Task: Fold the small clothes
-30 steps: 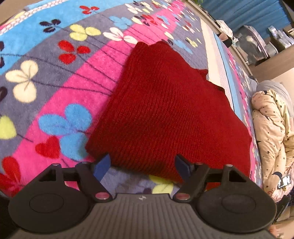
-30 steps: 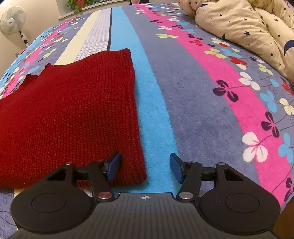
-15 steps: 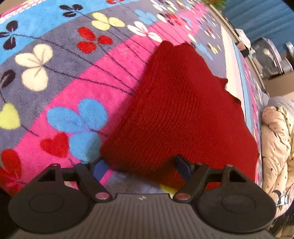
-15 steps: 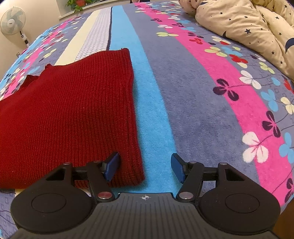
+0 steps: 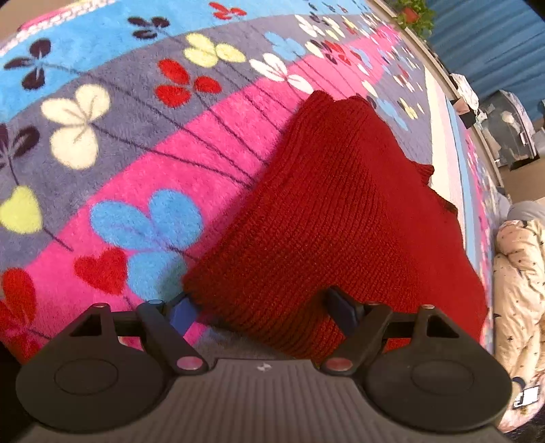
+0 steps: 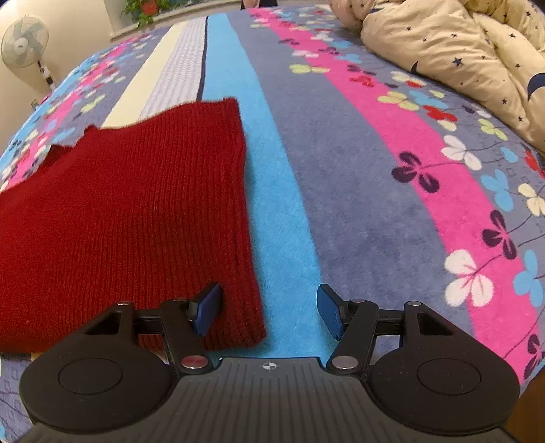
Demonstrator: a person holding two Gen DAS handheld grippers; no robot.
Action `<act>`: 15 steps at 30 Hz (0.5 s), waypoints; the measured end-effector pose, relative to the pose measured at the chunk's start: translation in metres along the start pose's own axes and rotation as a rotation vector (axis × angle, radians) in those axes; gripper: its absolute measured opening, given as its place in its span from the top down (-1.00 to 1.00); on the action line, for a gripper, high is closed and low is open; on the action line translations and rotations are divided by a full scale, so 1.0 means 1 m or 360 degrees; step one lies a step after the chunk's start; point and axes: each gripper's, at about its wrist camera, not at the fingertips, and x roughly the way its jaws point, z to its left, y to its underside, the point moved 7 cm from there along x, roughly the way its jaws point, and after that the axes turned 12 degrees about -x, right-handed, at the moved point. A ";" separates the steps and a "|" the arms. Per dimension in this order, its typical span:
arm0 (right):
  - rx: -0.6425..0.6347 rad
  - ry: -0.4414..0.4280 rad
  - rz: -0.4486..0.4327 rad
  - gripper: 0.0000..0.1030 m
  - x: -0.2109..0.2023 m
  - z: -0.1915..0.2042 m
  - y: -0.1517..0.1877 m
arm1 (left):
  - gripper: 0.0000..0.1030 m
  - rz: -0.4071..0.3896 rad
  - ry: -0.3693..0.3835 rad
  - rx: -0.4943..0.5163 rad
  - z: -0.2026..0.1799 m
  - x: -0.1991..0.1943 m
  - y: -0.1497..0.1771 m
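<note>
A red knit garment (image 5: 340, 218) lies flat and folded on the flowered bedspread (image 5: 143, 163). In the left wrist view its near left corner sits between the blue pads of my left gripper (image 5: 262, 310), which is open wide; the right pad rests over the knit, the left pad is at the corner's edge. In the right wrist view the same red garment (image 6: 136, 211) fills the left side. My right gripper (image 6: 269, 311) is open around its near right corner, with the left pad on the ribbed hem and the right pad over the blue stripe.
A cream quilt with stars (image 6: 460, 51) is bunched at the far right of the bed, also seen as the cream quilt (image 5: 521, 289) in the left view. A standing fan (image 6: 22, 46) and a potted plant (image 6: 143, 8) stand beyond the bed. Shelves and a blue curtain (image 5: 494, 34) lie past the far edge.
The left gripper has rolled and edged in on the garment's corner, which now lies between its fingers. The right gripper and the garment have not moved.
</note>
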 end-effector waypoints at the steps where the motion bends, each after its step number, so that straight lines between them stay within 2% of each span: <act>1: 0.0013 0.0009 -0.0028 -0.22 -0.003 -0.003 -0.002 | -0.41 -0.0030 -0.0022 0.0020 0.000 -0.002 0.000; 3: 0.0050 0.0018 -0.0080 -0.22 -0.010 -0.009 -0.007 | -0.17 -0.0080 -0.0055 0.0053 0.001 -0.005 -0.001; 4: 0.0068 0.0019 -0.0098 -0.22 -0.013 -0.013 -0.009 | 0.03 -0.0096 -0.0054 0.0067 0.000 -0.007 -0.002; 6: 0.0094 0.0017 -0.0107 -0.22 -0.015 -0.020 -0.008 | 0.27 -0.0121 -0.0032 0.0094 -0.002 -0.011 -0.003; 7: 0.0103 0.0014 -0.0101 -0.22 -0.015 -0.023 -0.008 | 0.47 -0.0150 -0.0027 0.0133 -0.005 -0.015 -0.003; 8: 0.0108 0.0010 -0.0094 -0.22 -0.015 -0.025 -0.007 | 0.52 -0.0189 -0.0028 0.0190 -0.009 -0.019 -0.001; 11: 0.0116 -0.0014 -0.0078 -0.22 -0.015 -0.029 -0.004 | 0.52 -0.0337 -0.0028 0.0416 -0.029 -0.033 0.008; 12: 0.0115 -0.0021 -0.0076 -0.22 -0.015 -0.029 -0.004 | 0.47 -0.0346 -0.0019 0.0432 -0.033 -0.035 0.011; 13: 0.0112 -0.0026 -0.0076 -0.22 -0.015 -0.029 -0.003 | 0.25 -0.0332 -0.0011 0.0402 -0.033 -0.033 0.011; 14: 0.0108 -0.0030 -0.0076 -0.22 -0.016 -0.030 -0.003 | -0.08 -0.0299 -0.0002 0.0351 -0.030 -0.028 0.010; 15: 0.0104 -0.0033 -0.0075 -0.22 -0.016 -0.030 -0.003 | -0.20 -0.0243 -0.0006 0.0282 -0.025 -0.020 0.009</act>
